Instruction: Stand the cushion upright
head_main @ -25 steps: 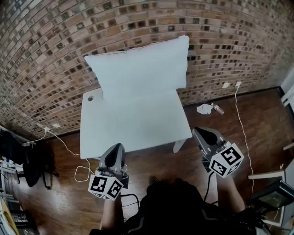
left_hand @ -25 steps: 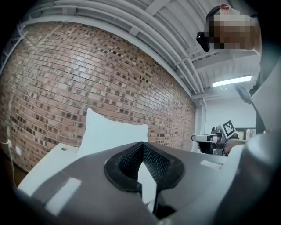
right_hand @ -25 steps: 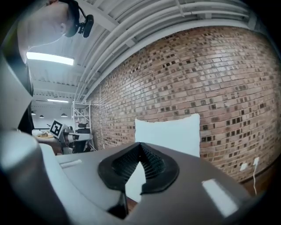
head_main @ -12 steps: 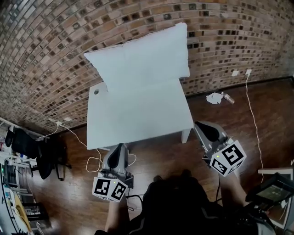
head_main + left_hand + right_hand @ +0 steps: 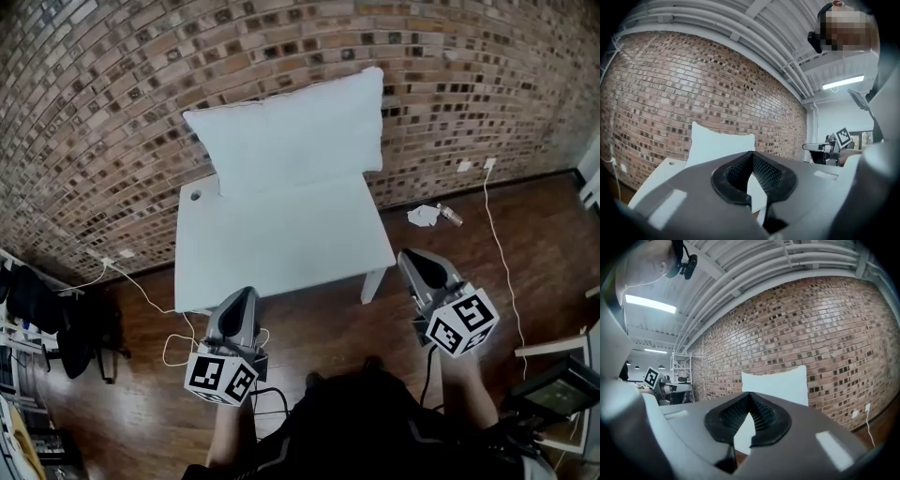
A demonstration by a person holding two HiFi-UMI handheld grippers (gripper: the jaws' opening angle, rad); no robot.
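Note:
A white cushion (image 5: pixel 286 133) stands upright at the back of a white table (image 5: pixel 281 246), leaning against the brick wall. It also shows as a white rectangle in the left gripper view (image 5: pixel 717 145) and in the right gripper view (image 5: pixel 780 384). My left gripper (image 5: pixel 241 307) hangs short of the table's near edge, shut and holding nothing. Off the table's right front corner is my right gripper (image 5: pixel 415 263), shut and empty too. Both grippers point level at the cushion from a distance.
The brick wall (image 5: pixel 112 103) runs behind the table. White cables (image 5: pixel 141 300) trail over the wooden floor at left and right. Crumpled paper (image 5: pixel 424 216) lies near the wall at right. Dark bags (image 5: pixel 56 319) sit at far left, and equipment (image 5: pixel 558 394) at lower right.
Both grippers stay shut and low in the head view, each drifting slightly. The view itself shifted, so table and cushion moved a little in the frame. The cushion stays upright.

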